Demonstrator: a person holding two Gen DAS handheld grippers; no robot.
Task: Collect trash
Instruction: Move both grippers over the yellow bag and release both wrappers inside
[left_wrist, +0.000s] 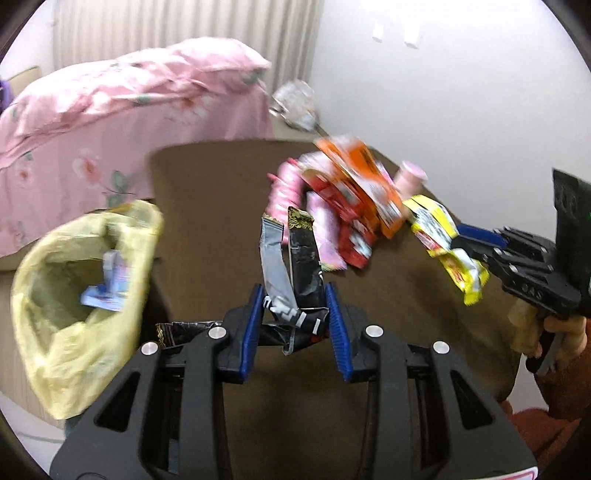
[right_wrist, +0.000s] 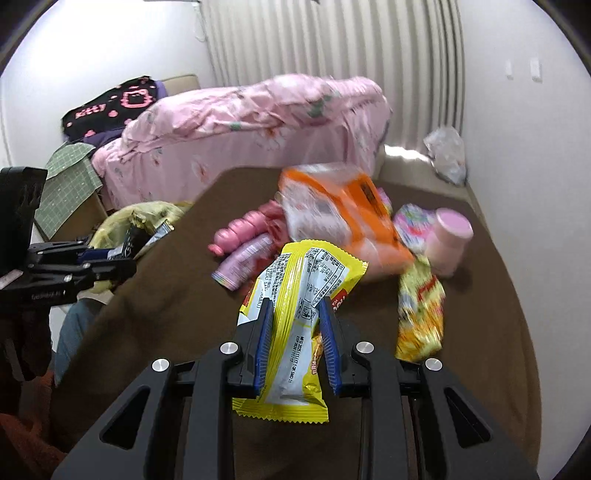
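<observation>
Your left wrist view alone looks into the yellow trash bag (left_wrist: 77, 291) beside the brown table (left_wrist: 388, 295), where a blue-white packet (left_wrist: 107, 288) lies; the right wrist view alone shows the black Kitty cloth (right_wrist: 110, 107) behind the pink quilt (right_wrist: 240, 129). Your left gripper (left_wrist: 293, 314), jaws partly closed, pinches a black-silver wrapper (left_wrist: 295, 266). Your right gripper (right_wrist: 295, 339) clamps a yellow wrapper (right_wrist: 295, 295) above the table, its jaws about as narrow.
</observation>
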